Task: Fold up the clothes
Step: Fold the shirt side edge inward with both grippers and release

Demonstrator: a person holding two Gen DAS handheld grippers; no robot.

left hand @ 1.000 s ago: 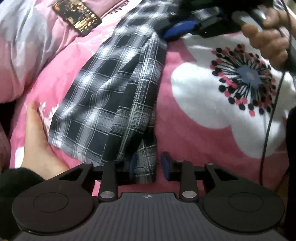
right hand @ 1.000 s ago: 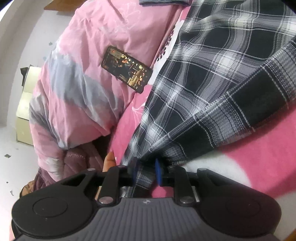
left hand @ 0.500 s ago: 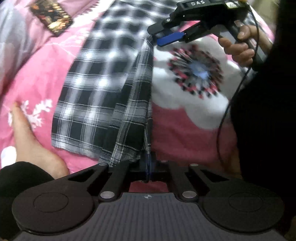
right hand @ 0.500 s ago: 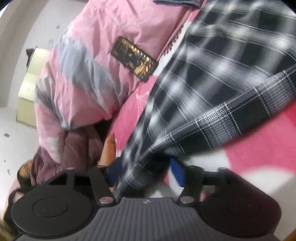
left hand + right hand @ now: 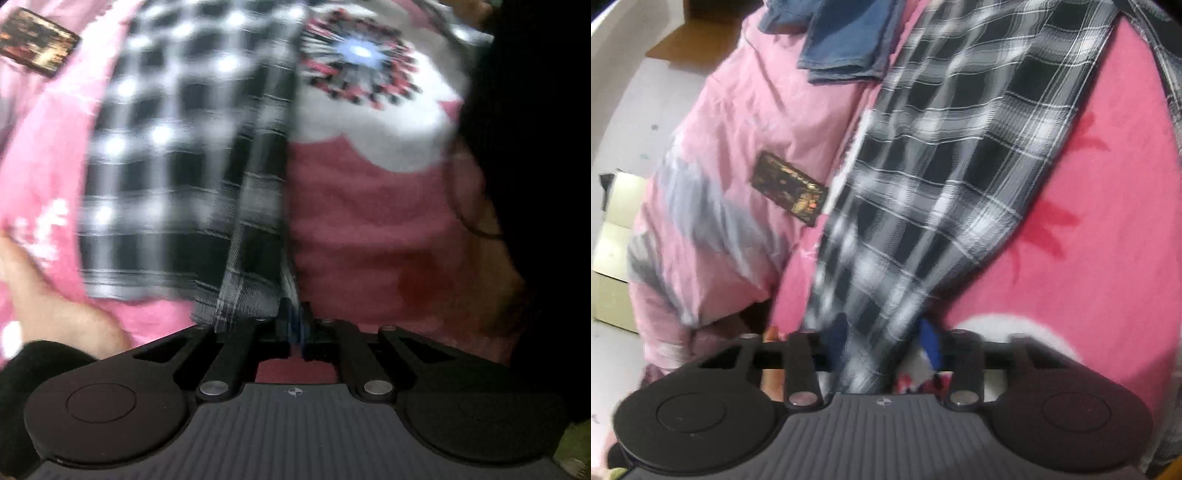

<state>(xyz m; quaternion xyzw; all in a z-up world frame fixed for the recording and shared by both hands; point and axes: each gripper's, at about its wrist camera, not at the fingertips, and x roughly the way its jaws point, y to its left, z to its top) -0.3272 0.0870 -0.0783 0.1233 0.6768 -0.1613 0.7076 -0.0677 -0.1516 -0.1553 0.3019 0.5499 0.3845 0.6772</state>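
Observation:
A black-and-white plaid shirt (image 5: 177, 158) lies on a pink flowered blanket (image 5: 369, 229). My left gripper (image 5: 295, 321) is shut on the shirt's near hem edge. The view is blurred by motion. In the right wrist view the same plaid shirt (image 5: 942, 177) runs up and away across the blanket (image 5: 1089, 240). My right gripper (image 5: 886, 336) is open, with a strip of the shirt lying between its blue pads (image 5: 931, 341), not pinched.
A dark phone (image 5: 788, 188) lies on a pink and grey quilt (image 5: 713, 206) left of the shirt; it also shows in the left wrist view (image 5: 35, 40). Folded blue cloth (image 5: 846, 40) sits at the far end. A bare hand (image 5: 48, 299) rests beside the hem.
My left gripper closed on the shirt's hem and is pulling it. My right gripper opened, released the shirt's edge, and moved back along it.

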